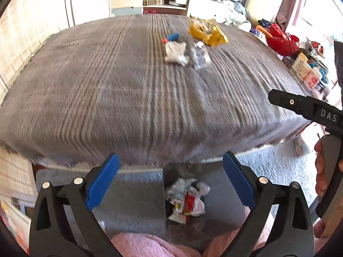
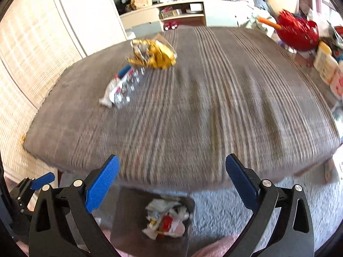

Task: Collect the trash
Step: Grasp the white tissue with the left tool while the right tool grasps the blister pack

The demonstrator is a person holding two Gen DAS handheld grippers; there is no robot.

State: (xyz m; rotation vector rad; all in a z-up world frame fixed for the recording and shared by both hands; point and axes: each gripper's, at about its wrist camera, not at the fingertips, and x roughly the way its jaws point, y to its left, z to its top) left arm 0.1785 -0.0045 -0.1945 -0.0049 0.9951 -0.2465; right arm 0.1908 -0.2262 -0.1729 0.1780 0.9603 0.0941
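Trash lies on the far part of a grey striped bed (image 1: 107, 81): a yellow foil wrapper (image 1: 206, 31), a white crumpled wrapper (image 1: 174, 52), a clear plastic piece (image 1: 200, 55) and a small blue and orange item (image 1: 171, 37). The same pile shows in the right wrist view: yellow wrapper (image 2: 153, 53), white wrapper (image 2: 112, 90). A metal bin (image 1: 163, 192) on the floor holds crumpled trash (image 1: 186, 199), also in the right view (image 2: 166, 219). My left gripper (image 1: 171, 180) is open and empty above the bin. My right gripper (image 2: 172, 182) is open and empty.
A red bag (image 1: 280, 38) and bottles (image 1: 302, 66) stand right of the bed. A white shelf unit (image 1: 150, 4) is behind it. A wicker wall (image 2: 25, 64) runs along the left. Grey carpet (image 2: 257, 203) covers the floor. Pink cloth (image 1: 145, 246) lies at the bottom.
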